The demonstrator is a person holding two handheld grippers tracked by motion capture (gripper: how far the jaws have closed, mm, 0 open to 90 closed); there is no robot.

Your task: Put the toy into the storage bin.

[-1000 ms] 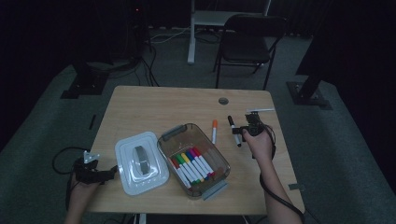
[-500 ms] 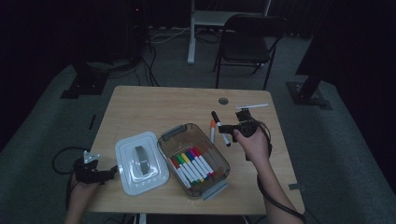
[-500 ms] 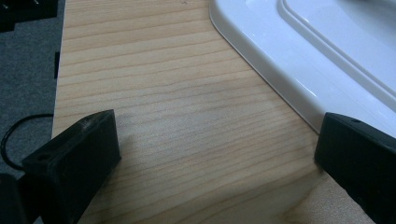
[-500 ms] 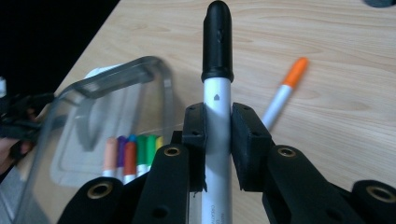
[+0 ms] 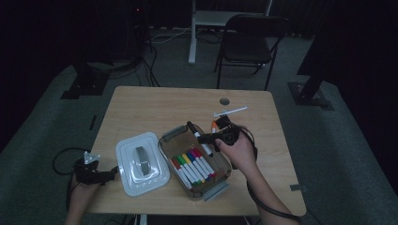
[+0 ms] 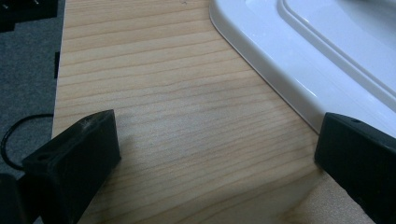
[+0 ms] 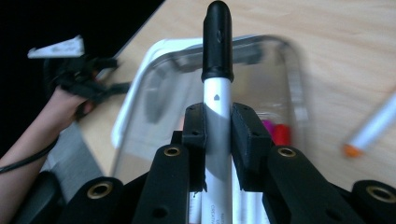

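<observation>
The right claw (image 7: 218,123) is pinched on a black-capped marker (image 7: 217,70), which juts straight out past its pads over the open clear box (image 5: 165,140) of markers. The hand (image 5: 240,151) reaches in from the right, forearm angled across the bench (image 5: 155,105). Print low on the barrel is too small to read. The left claw (image 6: 215,154) stands spread beside the white lid (image 6: 303,60).

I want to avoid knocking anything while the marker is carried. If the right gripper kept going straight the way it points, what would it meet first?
Probably the far wall of the clear box: the right gripper, shut on the black-capped marker, points over it toward the white lid. Depth is unclear.
</observation>
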